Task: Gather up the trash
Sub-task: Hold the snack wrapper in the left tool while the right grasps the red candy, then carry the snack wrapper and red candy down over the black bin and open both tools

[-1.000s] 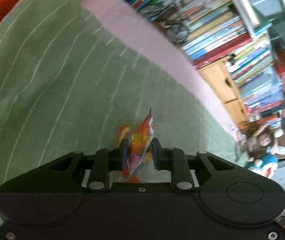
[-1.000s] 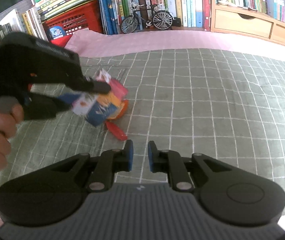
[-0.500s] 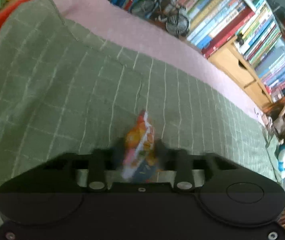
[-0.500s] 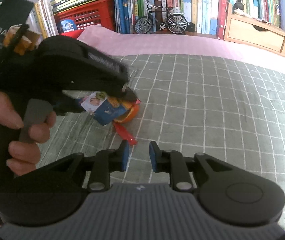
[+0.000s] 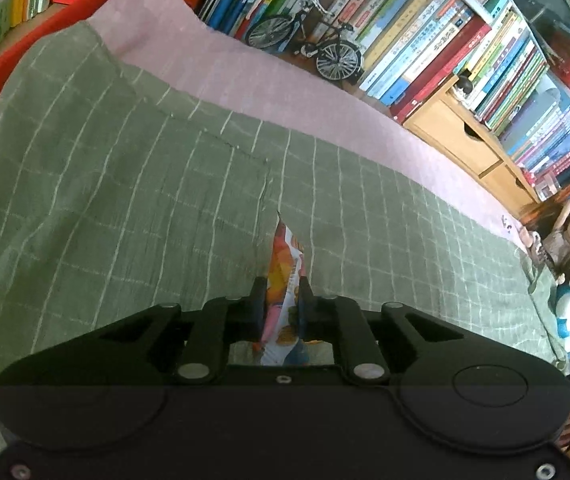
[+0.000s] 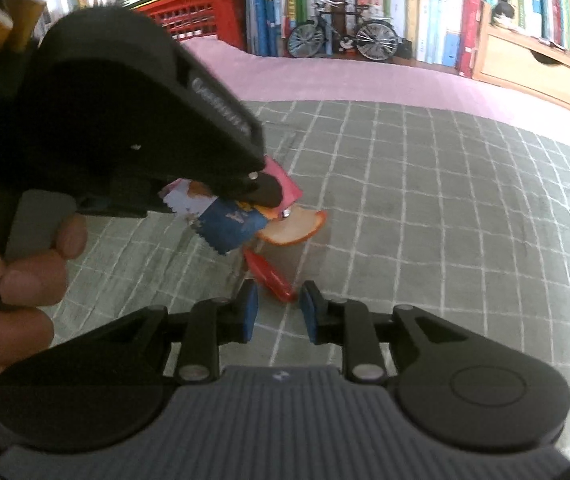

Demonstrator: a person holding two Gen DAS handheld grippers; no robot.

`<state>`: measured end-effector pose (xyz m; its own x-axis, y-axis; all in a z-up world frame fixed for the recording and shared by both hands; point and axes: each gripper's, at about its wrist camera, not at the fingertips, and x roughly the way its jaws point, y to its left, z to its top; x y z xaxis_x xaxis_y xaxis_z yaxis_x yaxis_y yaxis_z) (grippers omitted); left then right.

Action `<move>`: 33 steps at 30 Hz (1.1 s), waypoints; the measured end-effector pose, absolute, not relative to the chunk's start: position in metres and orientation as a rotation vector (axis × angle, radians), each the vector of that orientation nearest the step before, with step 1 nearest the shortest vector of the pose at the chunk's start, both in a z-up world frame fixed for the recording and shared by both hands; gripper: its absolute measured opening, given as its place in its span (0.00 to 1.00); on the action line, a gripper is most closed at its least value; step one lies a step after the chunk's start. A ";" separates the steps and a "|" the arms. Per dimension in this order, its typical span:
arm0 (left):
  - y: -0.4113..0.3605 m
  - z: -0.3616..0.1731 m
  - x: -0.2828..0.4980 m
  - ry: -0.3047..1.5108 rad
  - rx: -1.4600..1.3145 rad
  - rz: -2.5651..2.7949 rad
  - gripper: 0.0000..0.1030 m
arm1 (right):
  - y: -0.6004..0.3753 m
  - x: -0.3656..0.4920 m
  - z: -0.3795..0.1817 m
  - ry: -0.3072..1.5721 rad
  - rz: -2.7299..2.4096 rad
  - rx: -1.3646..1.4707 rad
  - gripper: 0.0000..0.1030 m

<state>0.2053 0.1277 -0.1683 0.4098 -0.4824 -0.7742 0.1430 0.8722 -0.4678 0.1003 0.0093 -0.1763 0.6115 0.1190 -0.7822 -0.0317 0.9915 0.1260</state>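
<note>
Our left tool (image 5: pixel 281 300) is clamped tight on a crumpled wrapper (image 5: pixel 285 280), held edge-up just above the green checked bedspread (image 5: pixel 125 220). In the right wrist view, a hand (image 6: pixel 9 288) grips that tool at the left. Right of it, an orange peel (image 6: pixel 293 232) and a red scrap (image 6: pixel 269 278) lie on the spread. Our right tool (image 6: pixel 279 308) is closing, pads either side of the scrap, not yet pressing it.

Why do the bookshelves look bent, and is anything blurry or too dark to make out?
Left wrist view: the fisheye lens bows the bookshelves around the edges; the snack wrapper is sharp. Right wrist view: the same curving; the left gripper looms close, dark and slightly soft; the hand is blurred; the checked green cloth is evenly lit.
</note>
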 end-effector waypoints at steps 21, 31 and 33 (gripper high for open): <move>0.136 -0.130 0.173 1.013 -0.286 -0.411 0.12 | -0.015 0.054 -0.152 0.868 0.073 0.164 0.10; 0.133 -0.116 0.112 1.022 -0.226 -0.419 0.12 | -0.038 -0.019 -0.136 0.862 -0.005 0.227 0.10; 0.133 -0.112 0.096 1.022 -0.213 -0.418 0.12 | -0.044 -0.034 -0.135 0.862 -0.015 0.243 0.10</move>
